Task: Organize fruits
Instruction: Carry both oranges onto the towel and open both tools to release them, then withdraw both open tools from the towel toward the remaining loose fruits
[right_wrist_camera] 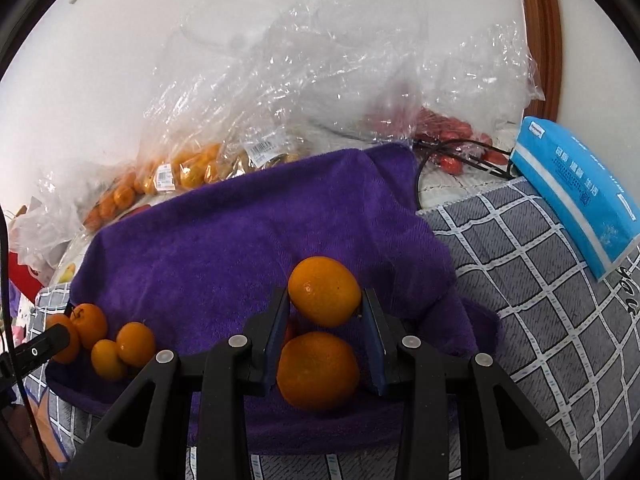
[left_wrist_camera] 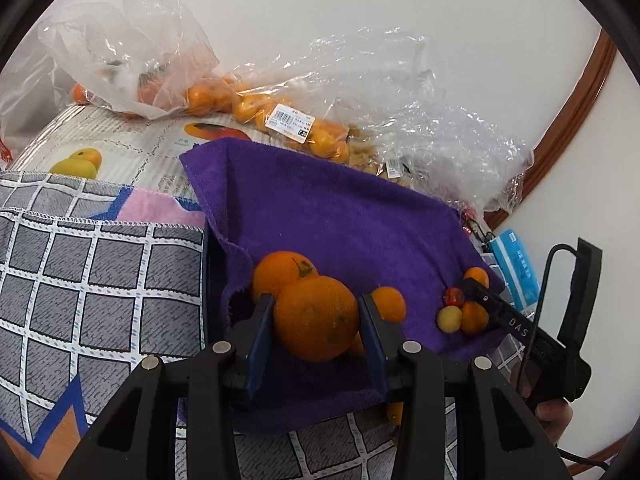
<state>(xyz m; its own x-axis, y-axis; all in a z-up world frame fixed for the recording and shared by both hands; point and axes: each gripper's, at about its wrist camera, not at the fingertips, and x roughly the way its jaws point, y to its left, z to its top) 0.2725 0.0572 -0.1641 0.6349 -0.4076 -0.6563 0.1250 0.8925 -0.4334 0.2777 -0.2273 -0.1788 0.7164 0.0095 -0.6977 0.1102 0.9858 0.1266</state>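
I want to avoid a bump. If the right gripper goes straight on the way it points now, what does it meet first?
Probably the purple terry towel just beyond the small orange fruit held between the right gripper fingers; depth there is unclear.

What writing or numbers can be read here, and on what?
"DAS": white letters on the right gripper, left wrist view.
Price label on the bag of oranges: a barcode and small print, too small to read.
Blue tissue pack: white characters, too blurred to read.
Printed sheet with fruit pictures: text too small to read.
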